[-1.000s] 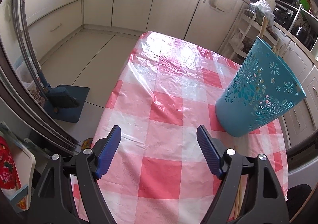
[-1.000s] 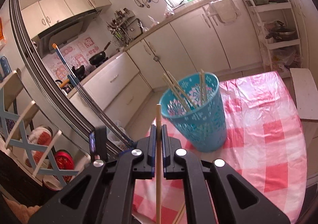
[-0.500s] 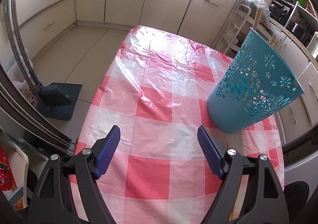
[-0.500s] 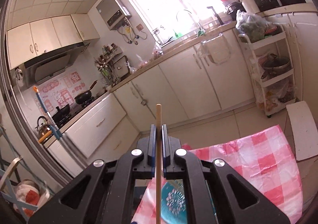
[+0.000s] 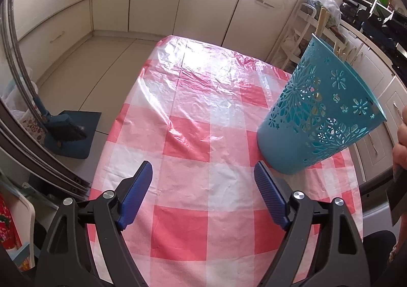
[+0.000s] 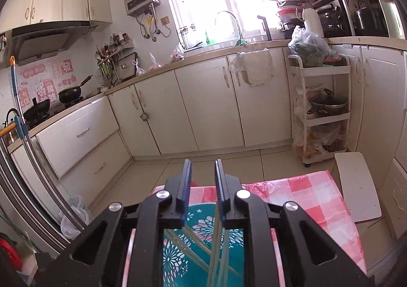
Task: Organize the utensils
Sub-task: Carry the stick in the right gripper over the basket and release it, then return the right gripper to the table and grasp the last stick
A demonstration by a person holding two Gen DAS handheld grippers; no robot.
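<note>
Left hand-held gripper (image 5: 203,194): blue ribbed pads wide apart, nothing btwn them, hovering over the near end of the bench (image 5: 178,231), which has a pink/white check plastic cover, shiny and creased toward the far end.

Right hand-held gripper (image 6: 202,187): jaws just been opening, now a narrow gap, nothing btwn the pads. It sits directly above the basket (image 6: 201,243), looking down into the mouth.

Basket, left view (image 5: 320,119): teal plastic, tapered, wider at the rim, flower/snowflake cut-outs over upper walls, plain solid band at base. Stands on the bench's right side, just beyond the left gripper's right pad.

Chopsticks (image 6: 216,254): pale wood, several, inside the basket, leaning and crossing each other; tips poke above the far rim in left view (image 5: 321,22).

A hand (image 5: 400,144) shows at the right edge, beside the basket. Beyond the bench: tiled floor, cream cabinets (image 6: 208,109).
</note>
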